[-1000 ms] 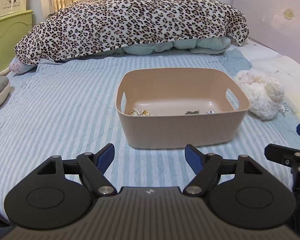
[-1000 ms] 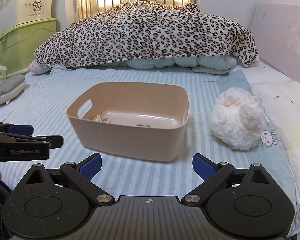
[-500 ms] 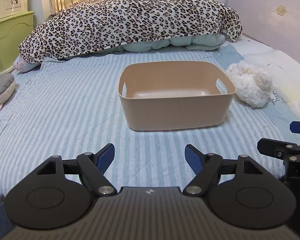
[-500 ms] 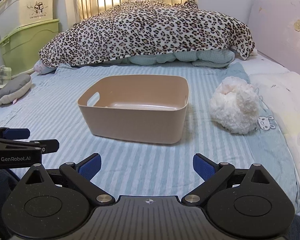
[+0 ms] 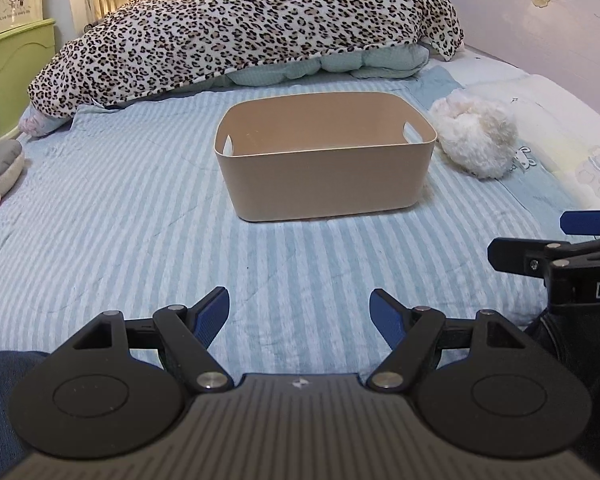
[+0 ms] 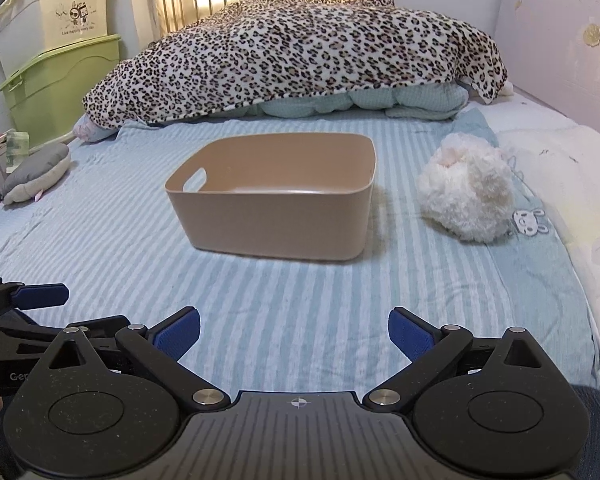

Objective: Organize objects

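I hold both tools spread and empty, left tool (image 5: 300,312) and right tool (image 6: 294,330), near the bin (image 6: 276,216) on the bed (image 6: 100,240).

I held my left hand-held gripper (image 5: 299,312) low and level, its blue-padded fingers (image 5: 210,316) spread wide apart with nothing between them. My right hand-held gripper (image 6: 294,332) sat just beside it, equally low, its fingers (image 6: 412,334) also spread wide and holding nothing.

The right tongs (image 5: 592,256) read "DA" (cut off); the left tongs (image 6: 16,320), "Ge".
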### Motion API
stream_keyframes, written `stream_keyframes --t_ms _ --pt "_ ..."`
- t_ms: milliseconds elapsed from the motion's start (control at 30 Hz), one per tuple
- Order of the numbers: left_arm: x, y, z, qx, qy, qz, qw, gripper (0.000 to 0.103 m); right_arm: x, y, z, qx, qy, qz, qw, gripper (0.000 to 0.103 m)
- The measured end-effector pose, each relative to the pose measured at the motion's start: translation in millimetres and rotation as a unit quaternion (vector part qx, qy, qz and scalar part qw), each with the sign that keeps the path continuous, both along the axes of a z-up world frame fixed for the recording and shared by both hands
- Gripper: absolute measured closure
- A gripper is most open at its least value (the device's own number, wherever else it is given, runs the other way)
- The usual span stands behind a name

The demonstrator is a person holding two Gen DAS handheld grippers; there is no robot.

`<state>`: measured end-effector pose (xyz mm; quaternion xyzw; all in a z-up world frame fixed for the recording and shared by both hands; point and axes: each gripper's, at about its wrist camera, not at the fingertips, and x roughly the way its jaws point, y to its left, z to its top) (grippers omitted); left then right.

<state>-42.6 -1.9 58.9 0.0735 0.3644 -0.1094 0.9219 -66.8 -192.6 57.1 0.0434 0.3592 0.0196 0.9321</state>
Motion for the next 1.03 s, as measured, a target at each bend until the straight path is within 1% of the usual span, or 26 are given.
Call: stream_keyframes --t_ms 100,333,767,867,900,1033 --pt "-4.0 -2.4 -0.3 0.004 -0.001 -0.001 1.0000 0.025 -4.3 1.1 -2.4 0.000 0.005 0.003 1.000 0.001" --pt "-6.0 -3.9 0.7 -0.007 0.003 0.000 1.0000 0.025 -9.0 -1.7 -3.6 0.009 0.012 0.003 1.000 0.001" --pt "-6.8 -3.7 2.0 -0.018 0.004 0.000 0.9998 0.025 -7.1 -2.1 -5.4 0.008 0.019 0.006 1.000 0.000" --pt "-6.1 -4.4 1.4 -0.022 0.007 -0.001 0.9997 0.020 -5.9 -2.5 -6.9 0.009 0.023 0.005 1.000 0.000" --pt "-5.9 -4.5 1.4 -0.025 0.008 -0.002 0.9996 0.016 -5.4 -2.6 -7.5 0.009 0.023 0.005 1.000 0.000" --pt "-4.0 -5.6 -0.1 -0.028 0.010 -0.001 0.9996 0.015 -2.0 -3.3 -9.7 0.008 0.027 0.005 1.000 0.000"
